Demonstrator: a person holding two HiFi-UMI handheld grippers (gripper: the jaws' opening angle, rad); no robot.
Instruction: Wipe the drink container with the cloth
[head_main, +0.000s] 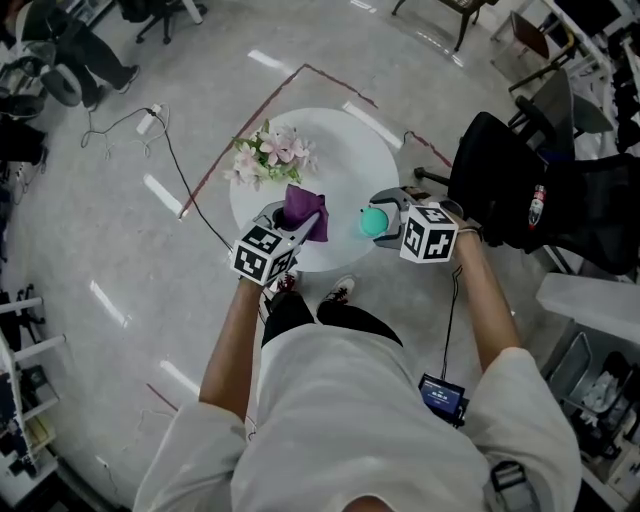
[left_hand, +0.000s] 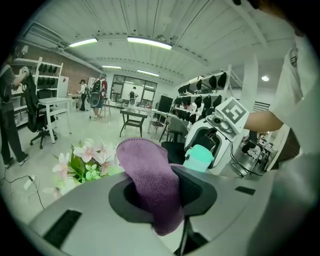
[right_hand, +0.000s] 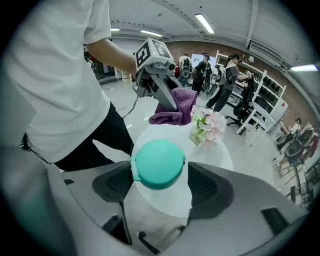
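Aloft, right tongs clasp the capped drink container; left tongs pinch cloth.

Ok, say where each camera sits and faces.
Head view: on the person's head, looking steeply down at the table, flowers, left gripper and right gripper; forearms and torso show.
Left gripper view: on the left gripper, facing the right gripper past the cloth in its fingers; right forearm shows.
Right gripper view: on the right gripper, facing down over the drink container; left arm, torso show.
Both gripper views share the flowers and cloth.
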